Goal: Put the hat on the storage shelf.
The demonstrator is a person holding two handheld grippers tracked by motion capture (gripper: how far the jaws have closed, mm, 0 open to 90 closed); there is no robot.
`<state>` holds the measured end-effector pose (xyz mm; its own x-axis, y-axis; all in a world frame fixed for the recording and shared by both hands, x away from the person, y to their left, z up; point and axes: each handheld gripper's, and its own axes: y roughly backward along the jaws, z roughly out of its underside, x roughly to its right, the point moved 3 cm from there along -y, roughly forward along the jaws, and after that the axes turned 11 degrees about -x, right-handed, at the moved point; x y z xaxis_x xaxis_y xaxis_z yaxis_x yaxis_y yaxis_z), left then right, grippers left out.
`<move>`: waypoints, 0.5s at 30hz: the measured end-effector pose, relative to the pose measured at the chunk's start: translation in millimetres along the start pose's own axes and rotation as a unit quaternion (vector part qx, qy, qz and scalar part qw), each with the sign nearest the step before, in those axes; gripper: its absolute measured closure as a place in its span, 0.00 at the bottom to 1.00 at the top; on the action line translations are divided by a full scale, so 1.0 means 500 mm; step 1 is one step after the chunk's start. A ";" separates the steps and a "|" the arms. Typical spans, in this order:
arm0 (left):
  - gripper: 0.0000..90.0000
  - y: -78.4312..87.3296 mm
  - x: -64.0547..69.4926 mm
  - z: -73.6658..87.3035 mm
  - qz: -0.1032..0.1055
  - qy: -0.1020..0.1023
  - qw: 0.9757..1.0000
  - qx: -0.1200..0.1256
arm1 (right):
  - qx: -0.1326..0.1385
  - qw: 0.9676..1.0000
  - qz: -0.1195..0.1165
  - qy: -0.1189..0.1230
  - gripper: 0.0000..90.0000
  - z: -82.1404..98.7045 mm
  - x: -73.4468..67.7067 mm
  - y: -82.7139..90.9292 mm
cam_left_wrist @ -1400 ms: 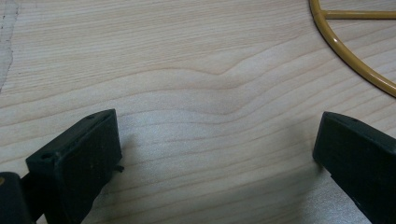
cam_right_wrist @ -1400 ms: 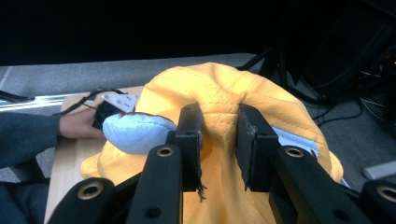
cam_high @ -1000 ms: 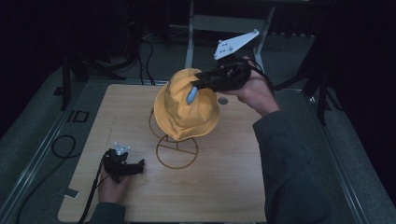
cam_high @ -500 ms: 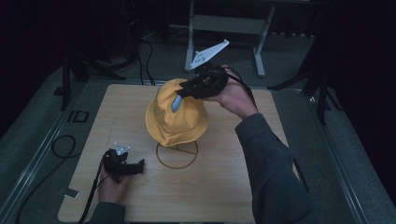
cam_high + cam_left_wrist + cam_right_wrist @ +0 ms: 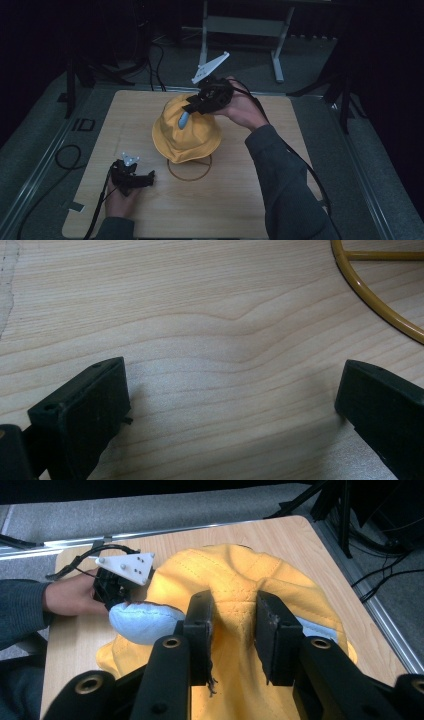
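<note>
While the yellow hat (image 5: 186, 131) was being lowered over the wire stand (image 5: 189, 169) near the middle of the wooden table (image 5: 280, 150), it was carried from the far right of the stand to sit squarely above the ring base, so the placing was judged nearly done. A fold of the crown was pinched by the right gripper (image 5: 234, 616), whose jaws had just been eased slightly apart with the fabric between them. The left gripper (image 5: 230, 405) was rested wide open and empty on the table. No brand, label or writing could be read.
</note>
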<state>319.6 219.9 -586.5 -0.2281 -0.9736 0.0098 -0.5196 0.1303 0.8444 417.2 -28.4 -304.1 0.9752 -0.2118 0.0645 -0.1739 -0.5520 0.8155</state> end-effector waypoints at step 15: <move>0.01 0.000 0.000 0.000 0.000 0.001 1.000 0.000 | 0.008 0.999 0.020 -0.031 0.21 0.021 0.015 0.031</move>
<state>319.7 219.8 -586.6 -0.2268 -0.9739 0.0105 -0.5204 0.1303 0.8439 420.4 -47.2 -297.3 0.9568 -0.2842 0.0610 -0.2157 -0.5539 0.8042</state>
